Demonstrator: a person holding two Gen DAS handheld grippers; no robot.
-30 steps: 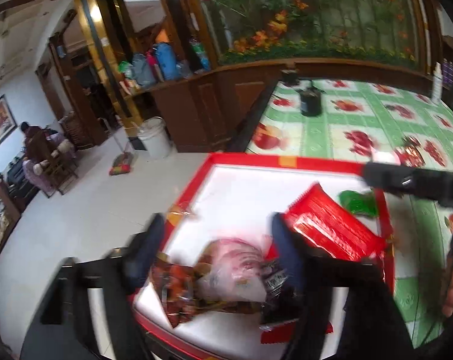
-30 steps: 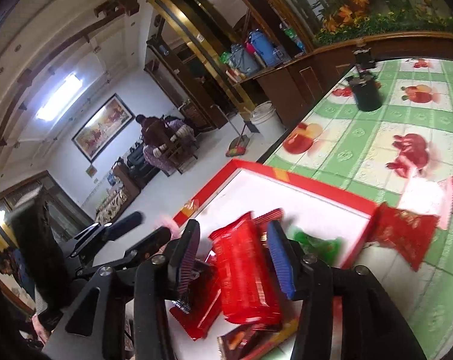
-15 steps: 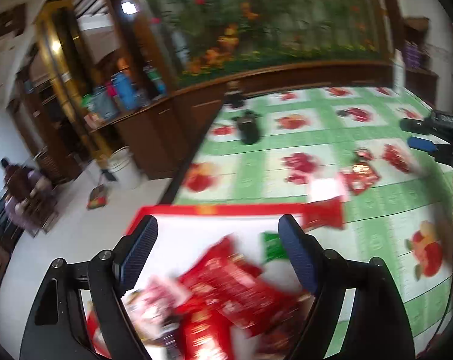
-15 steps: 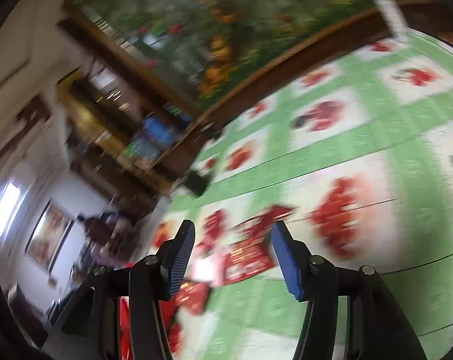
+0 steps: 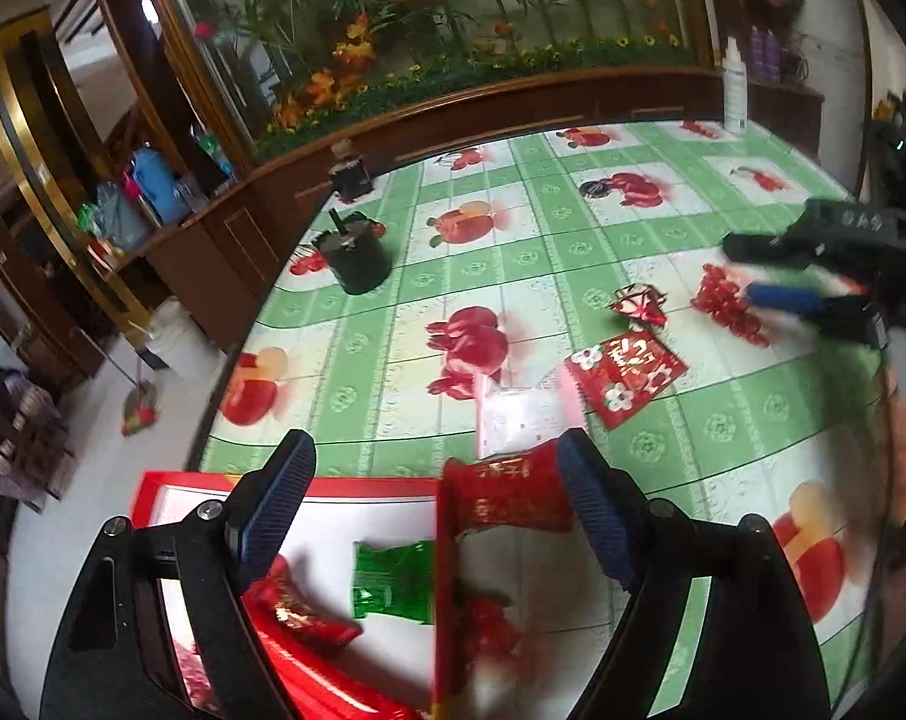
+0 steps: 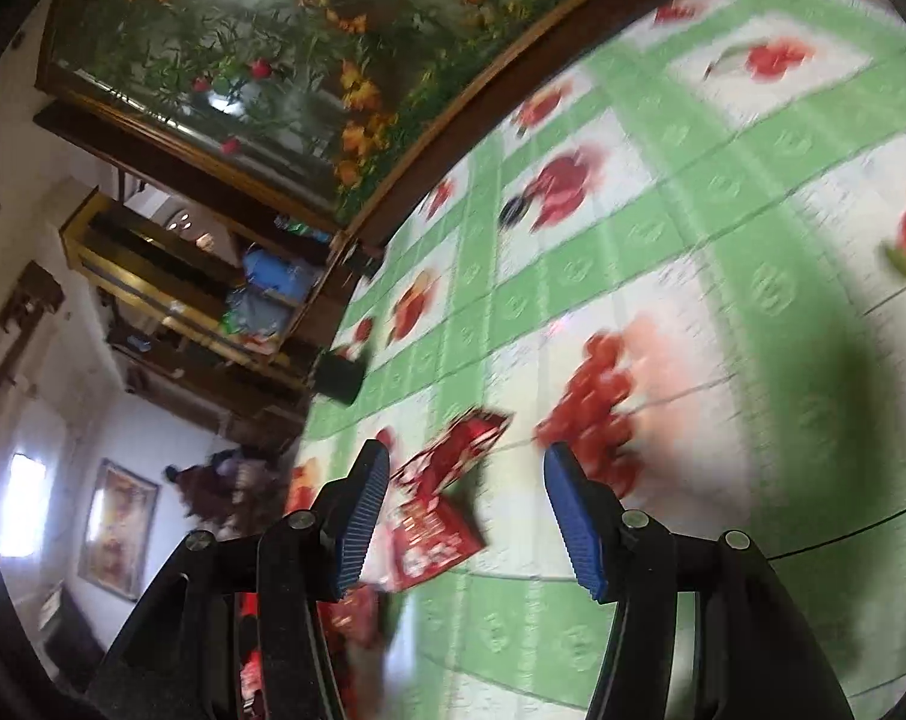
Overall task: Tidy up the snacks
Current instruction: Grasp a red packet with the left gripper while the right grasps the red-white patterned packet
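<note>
Hovering with jaws apart and nothing between them, the left claw (image 5: 435, 498) hangs over the tray (image 5: 285, 487), whose near corner holds a green packet (image 5: 393, 579) and a red one (image 5: 300, 615). A red pouch (image 5: 507, 495) leans across the tray's right rim. Beyond it on the tablecloth (image 5: 513, 264) lie a pale packet (image 5: 516, 423), a flat red packet (image 5: 627, 375) and a crumpled wrapper (image 5: 640, 304). The right claw (image 6: 466, 510), jaws also apart and empty, points at those loose snacks. Best, I judge, to drop it straight over the flat packet, close on one edge, and let the left claw nudge the pouch fully inside.
</note>
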